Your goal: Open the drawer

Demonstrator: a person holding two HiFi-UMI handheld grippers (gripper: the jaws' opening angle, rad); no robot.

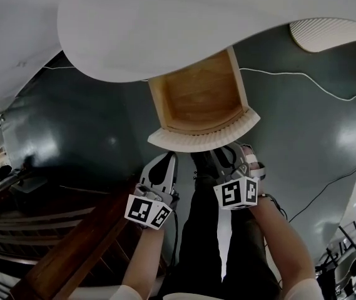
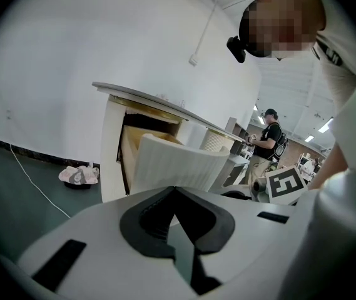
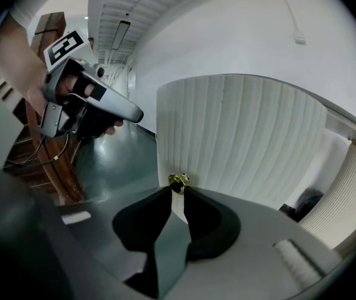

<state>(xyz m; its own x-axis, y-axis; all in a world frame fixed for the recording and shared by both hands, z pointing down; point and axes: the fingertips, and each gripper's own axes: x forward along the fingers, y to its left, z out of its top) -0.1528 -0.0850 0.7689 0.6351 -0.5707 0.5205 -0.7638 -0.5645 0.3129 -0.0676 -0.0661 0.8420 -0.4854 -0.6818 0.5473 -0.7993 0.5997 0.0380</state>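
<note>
The drawer (image 1: 199,99) stands pulled out from under the white curved tabletop (image 1: 165,30), its bare wood inside showing behind a white fluted front (image 1: 206,137). My right gripper (image 1: 226,156) is at that front. In the right gripper view its tips (image 3: 178,191) sit on either side of the small brass knob (image 3: 178,181) on the fluted front (image 3: 240,136) and appear to press on it. My left gripper (image 1: 163,162) hangs lower left, apart from the drawer, shut and empty. In its own view its jaws (image 2: 174,191) meet at the tips, with the drawer front (image 2: 178,164) beyond.
A white cable (image 1: 303,75) trails over the dark floor to the right. A wooden stair rail (image 1: 71,249) runs at the lower left. A pinkish cloth (image 2: 77,175) lies by the wall. A person (image 2: 268,139) stands in the background. My legs (image 1: 215,230) are below the drawer.
</note>
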